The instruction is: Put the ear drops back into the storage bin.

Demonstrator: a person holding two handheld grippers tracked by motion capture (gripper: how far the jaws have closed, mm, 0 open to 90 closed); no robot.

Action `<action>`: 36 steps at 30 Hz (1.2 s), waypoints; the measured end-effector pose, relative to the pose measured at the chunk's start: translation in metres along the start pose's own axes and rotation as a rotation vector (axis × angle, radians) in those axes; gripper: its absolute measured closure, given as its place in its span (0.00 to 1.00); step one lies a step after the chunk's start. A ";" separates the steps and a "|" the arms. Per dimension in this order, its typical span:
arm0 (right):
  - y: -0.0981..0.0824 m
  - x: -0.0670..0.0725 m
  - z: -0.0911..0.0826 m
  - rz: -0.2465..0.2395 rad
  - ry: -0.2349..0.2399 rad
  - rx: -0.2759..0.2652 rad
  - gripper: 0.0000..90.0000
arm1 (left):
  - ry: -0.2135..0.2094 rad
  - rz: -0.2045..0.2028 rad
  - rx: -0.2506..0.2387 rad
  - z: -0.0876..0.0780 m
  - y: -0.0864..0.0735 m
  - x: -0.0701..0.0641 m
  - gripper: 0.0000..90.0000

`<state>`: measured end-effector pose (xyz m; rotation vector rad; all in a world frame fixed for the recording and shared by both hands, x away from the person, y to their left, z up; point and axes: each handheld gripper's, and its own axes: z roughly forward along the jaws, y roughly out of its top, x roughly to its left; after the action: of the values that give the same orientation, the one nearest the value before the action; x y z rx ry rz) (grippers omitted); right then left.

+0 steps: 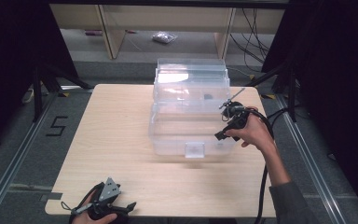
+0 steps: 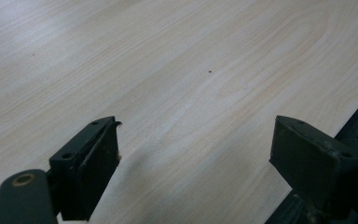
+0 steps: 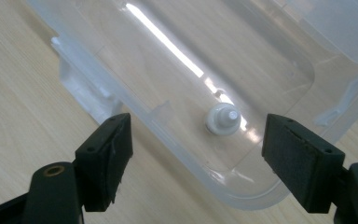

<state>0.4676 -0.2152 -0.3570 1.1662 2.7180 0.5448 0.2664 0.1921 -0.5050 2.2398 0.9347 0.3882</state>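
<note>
Sitting on a pale wood desk (image 1: 121,140) over a grey floor, with dark curtains hanging at both sides and shelving behind. Resting toward the far right of the desk: a clear bin (image 1: 191,135) with its lid (image 1: 191,77) standing open at the back. Lying on the bin floor, near its right end: a small white knob (image 3: 223,119), apart from the walls.

Hovering above the bin's right end: the right tongs (image 1: 233,119), spread wide, gripping nothing, the knob showing between the jaws from above. Idling at the desk's near left corner: the left tongs (image 1: 109,205), also spread, with bare wood under them.

Probably reaching for the knob. Worth descending straight, keeping the jaws spread until both pads are bracketing it, then squeezing slowly, since such a small smooth piece is likely slipping away on slick plastic.

Limiting the approach: the right wall and the near rim, so entering from overhead looks safest. Offering plenty of free space: the whole left half of the desk and the strip along the near edge
</note>
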 end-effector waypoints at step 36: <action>-0.046 0.029 -0.013 -0.049 0.040 -0.118 0.27 | 0.005 0.010 0.004 0.000 0.000 0.000 0.17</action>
<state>0.4132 -0.2267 -0.3620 1.0684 2.6975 0.7182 0.2669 0.1920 -0.5050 2.2488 0.9279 0.3972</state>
